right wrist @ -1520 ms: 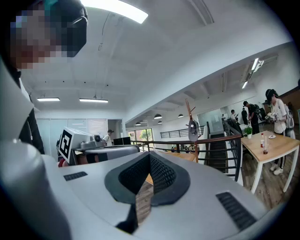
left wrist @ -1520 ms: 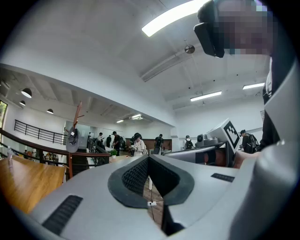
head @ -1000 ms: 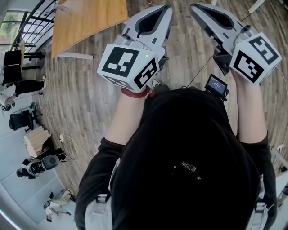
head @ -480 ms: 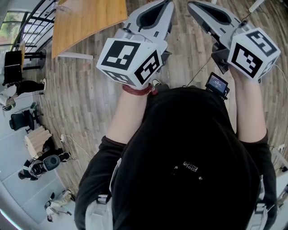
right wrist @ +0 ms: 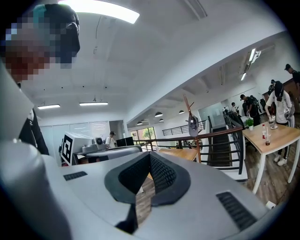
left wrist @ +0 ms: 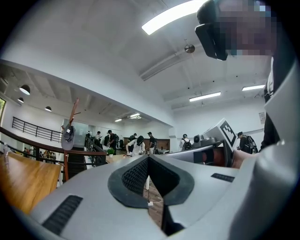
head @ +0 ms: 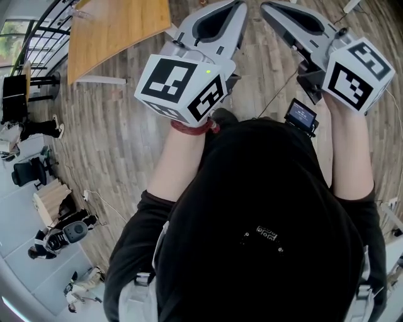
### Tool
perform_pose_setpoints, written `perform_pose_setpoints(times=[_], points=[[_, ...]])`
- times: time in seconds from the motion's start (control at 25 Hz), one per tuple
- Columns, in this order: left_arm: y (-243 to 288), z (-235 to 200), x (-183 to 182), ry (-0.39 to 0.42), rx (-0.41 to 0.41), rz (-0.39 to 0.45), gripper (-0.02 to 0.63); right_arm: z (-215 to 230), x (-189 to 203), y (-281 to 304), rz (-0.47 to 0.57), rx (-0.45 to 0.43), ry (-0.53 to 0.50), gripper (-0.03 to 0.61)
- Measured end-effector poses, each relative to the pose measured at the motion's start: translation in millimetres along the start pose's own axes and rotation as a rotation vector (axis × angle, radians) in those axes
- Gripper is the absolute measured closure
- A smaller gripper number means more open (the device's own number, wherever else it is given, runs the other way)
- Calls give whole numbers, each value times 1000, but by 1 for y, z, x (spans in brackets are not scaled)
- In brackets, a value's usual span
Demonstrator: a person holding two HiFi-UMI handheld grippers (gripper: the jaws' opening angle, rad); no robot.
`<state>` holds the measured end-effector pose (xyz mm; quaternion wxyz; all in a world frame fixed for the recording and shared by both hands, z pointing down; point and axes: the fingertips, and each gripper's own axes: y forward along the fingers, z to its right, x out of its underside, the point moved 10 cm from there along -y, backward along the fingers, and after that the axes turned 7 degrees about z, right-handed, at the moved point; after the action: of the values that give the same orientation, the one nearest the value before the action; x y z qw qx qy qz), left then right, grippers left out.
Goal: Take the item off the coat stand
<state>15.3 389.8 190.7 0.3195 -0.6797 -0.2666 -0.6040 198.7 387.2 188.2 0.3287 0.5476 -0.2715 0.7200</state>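
In the head view the person is holding both tools level out in front of a black top, above a wood plank floor (head: 126,144), with a wooden bench (head: 116,31) lying off at the upper left. The left gripper (head: 234,7) and the right gripper (head: 267,7) are pointing the same way, side by side, their tips near each other but not touching. In the left gripper view the coat stand (left wrist: 65,164) is standing far off at the left edge, by a dark railing (left wrist: 42,144), and the grey cap (left wrist: 67,137) is hanging on it just below its branching top. The left gripper's fingers (left wrist: 135,176) are sitting clenched at mid-frame, the pads meeting at the tip with nothing caught between them, so the cap is lying well apart from them, off to their left and slightly higher. In the right gripper view that gripper's fingers (right wrist: 161,173) are likewise pressing together on nothing, and the same cap is hanging on the stand to the right of the fingertips and above them, again well apart, with the railing running across behind.
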Motion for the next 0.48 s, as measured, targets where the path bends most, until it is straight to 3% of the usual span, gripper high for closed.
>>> perform_pose_setpoints(times=[0.2,0.48], points=[[-1,-5,-1,15,-11,-26,609,7,-2,3,13,-1,20,561],[16,-32,-7,6,17,10,609,19,-8,10,27,55,12,561]])
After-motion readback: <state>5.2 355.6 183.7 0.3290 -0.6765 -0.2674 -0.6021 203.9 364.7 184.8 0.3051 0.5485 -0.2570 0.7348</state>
